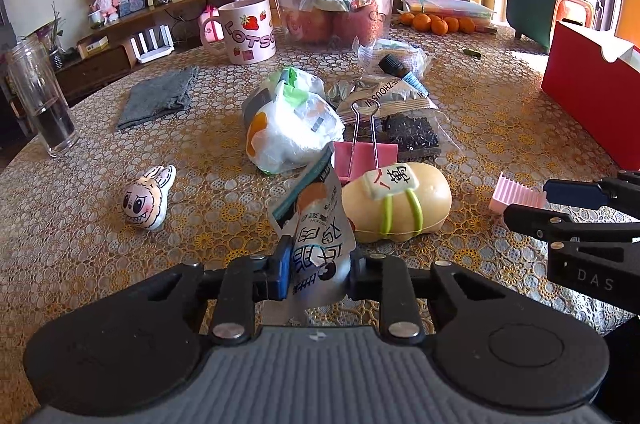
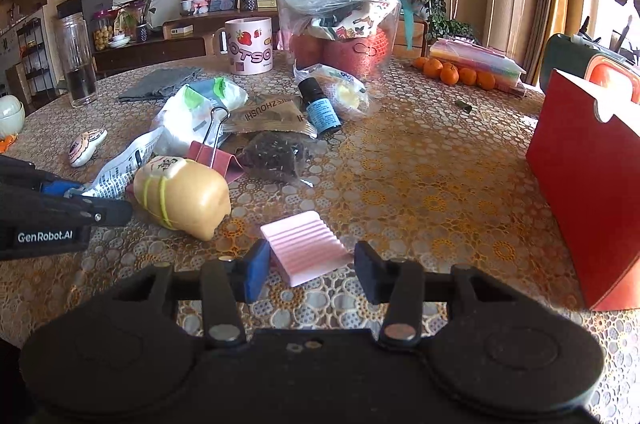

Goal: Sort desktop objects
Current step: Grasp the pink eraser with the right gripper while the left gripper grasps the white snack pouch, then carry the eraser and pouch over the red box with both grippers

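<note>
Left wrist view: my left claw (image 1: 318, 264) is clamped on a printed snack pouch (image 1: 316, 224), its top end tilting up over the lace-covered worktop (image 1: 80, 244) beside a yellow potato-shaped toy (image 1: 400, 203). Right wrist view: my right claw (image 2: 310, 270) is partly closed around a pink ridged block (image 2: 306, 248), both pads at its sides, near a red box (image 2: 588, 183).
</note>
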### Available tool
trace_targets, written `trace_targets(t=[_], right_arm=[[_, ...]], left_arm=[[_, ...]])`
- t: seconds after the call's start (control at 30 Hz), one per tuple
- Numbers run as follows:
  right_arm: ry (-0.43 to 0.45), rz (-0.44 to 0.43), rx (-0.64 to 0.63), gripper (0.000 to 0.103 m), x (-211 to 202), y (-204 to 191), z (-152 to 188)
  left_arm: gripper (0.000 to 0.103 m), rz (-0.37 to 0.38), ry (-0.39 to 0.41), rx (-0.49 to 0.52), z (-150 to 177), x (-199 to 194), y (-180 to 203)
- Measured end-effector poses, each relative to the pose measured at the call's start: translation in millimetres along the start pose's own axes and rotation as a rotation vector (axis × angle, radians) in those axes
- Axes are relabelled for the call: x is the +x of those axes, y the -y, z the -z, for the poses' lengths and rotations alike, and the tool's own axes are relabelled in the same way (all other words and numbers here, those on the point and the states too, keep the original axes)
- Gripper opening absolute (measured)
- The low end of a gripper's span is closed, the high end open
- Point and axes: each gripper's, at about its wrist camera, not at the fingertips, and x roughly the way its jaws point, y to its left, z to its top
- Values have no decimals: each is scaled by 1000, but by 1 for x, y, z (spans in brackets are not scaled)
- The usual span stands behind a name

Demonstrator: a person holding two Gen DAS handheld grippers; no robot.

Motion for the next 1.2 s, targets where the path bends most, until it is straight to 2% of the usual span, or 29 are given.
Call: trace_targets(t=[0.07,0.4,0.67,1.2], right_arm=[[8,2,8,45,-8,3,2],[54,8,61,45,-46,24,7],[107,19,101,45,-82,47,3],[184,104,166,45,-143,123,7]], left_arm=[[19,-5,7,-9,2,-8,1],[19,-16,64,-19,0,-48,14],[19,59,117,29,-15,-77,56],[19,227,202,176,-53,-98,165]])
